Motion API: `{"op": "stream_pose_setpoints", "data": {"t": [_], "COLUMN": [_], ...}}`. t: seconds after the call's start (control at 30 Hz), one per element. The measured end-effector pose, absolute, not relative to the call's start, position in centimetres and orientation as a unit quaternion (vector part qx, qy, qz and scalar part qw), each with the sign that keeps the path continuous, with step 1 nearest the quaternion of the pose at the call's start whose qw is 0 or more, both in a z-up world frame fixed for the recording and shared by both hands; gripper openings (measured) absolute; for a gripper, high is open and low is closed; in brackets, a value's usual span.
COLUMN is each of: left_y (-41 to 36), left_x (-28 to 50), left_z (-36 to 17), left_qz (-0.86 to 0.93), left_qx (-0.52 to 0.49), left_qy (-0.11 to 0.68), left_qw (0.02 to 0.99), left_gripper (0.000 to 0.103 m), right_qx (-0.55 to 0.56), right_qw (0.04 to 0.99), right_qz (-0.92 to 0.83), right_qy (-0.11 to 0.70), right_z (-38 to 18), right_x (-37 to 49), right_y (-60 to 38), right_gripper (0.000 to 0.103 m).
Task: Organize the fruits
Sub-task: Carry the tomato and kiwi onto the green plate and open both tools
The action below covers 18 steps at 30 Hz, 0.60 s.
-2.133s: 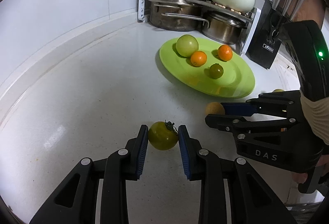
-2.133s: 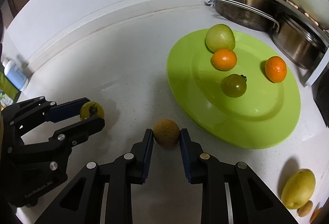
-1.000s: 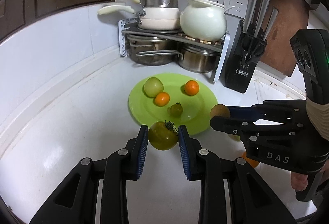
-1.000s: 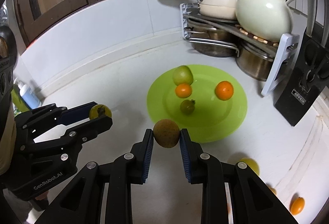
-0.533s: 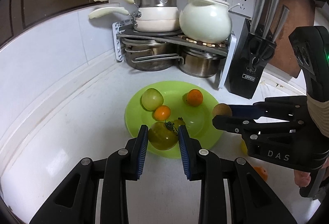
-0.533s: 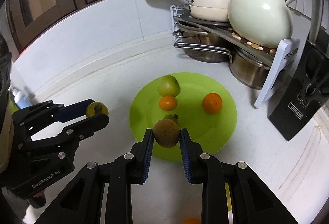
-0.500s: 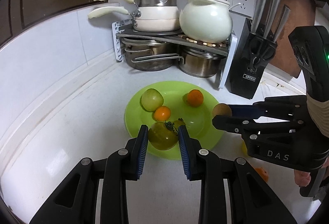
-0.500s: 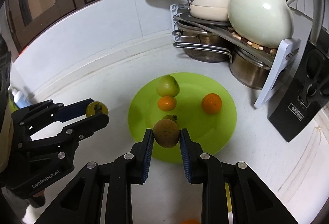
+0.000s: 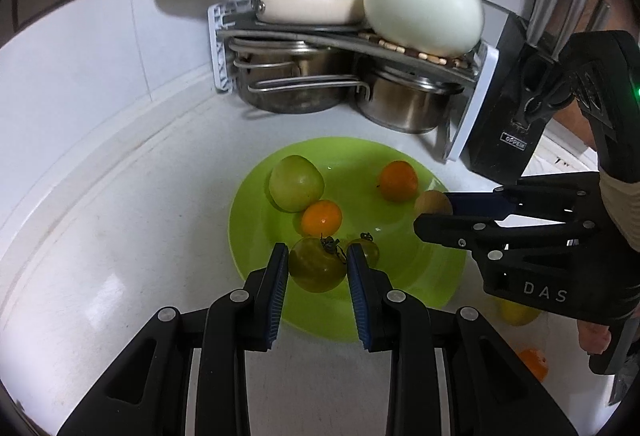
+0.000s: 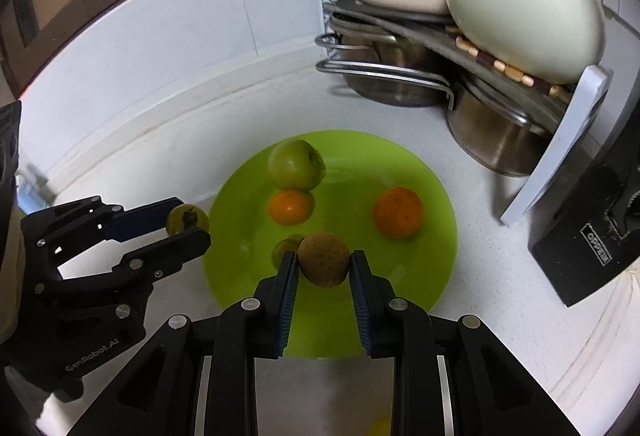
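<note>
My left gripper is shut on a green tomato and holds it above the near rim of the green plate. My right gripper is shut on a brown round fruit above the plate. On the plate lie a green apple, two oranges and a small green tomato. The right gripper with its fruit shows in the left wrist view, the left gripper with its tomato in the right wrist view.
A rack with pots and a white kettle stands behind the plate. A black knife block stands at the right. A yellow fruit and an orange lie on the counter right of the plate.
Both grippers have moved forward and down toward the plate, carrying their fruits. Both fruits are now over the plate.
</note>
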<state>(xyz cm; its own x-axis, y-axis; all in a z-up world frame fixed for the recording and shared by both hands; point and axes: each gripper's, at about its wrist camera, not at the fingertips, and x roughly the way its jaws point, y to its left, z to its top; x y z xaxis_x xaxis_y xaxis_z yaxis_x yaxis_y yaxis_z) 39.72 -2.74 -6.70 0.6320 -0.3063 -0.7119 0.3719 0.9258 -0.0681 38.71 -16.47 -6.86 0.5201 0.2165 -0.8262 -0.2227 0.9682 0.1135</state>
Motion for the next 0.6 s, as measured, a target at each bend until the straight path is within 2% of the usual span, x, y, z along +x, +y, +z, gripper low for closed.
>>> {"op": "stream_pose_setpoints", "data": {"t": [0.43,0.53,0.6], "left_y": [-3.5,-3.4,-3.4], "left_x": [41.6,41.6,41.5], "left_z": [-8.3,-8.2,-8.1], "left_qz": [-0.19,-0.189,-0.187], "left_qx": [0.043,0.042,0.041], "left_qy": [0.402,0.403,0.401], "left_qw": [0.894,0.895,0.896], "left_gripper": [0.03,0.036,0.037], "right_qx": [0.003,0.002,0.002], "right_qw": [0.861,0.861,0.862], "right_qz": [0.12,0.12,0.116], "right_qy": [0.494,0.495,0.494], "right_z": [-8.5,-8.6,-8.5], "right_x": [40.7,40.8,40.6], "right_y": [-16.7,-16.6,-16.6], "right_gripper": [0.027,0.028,0.035]}}
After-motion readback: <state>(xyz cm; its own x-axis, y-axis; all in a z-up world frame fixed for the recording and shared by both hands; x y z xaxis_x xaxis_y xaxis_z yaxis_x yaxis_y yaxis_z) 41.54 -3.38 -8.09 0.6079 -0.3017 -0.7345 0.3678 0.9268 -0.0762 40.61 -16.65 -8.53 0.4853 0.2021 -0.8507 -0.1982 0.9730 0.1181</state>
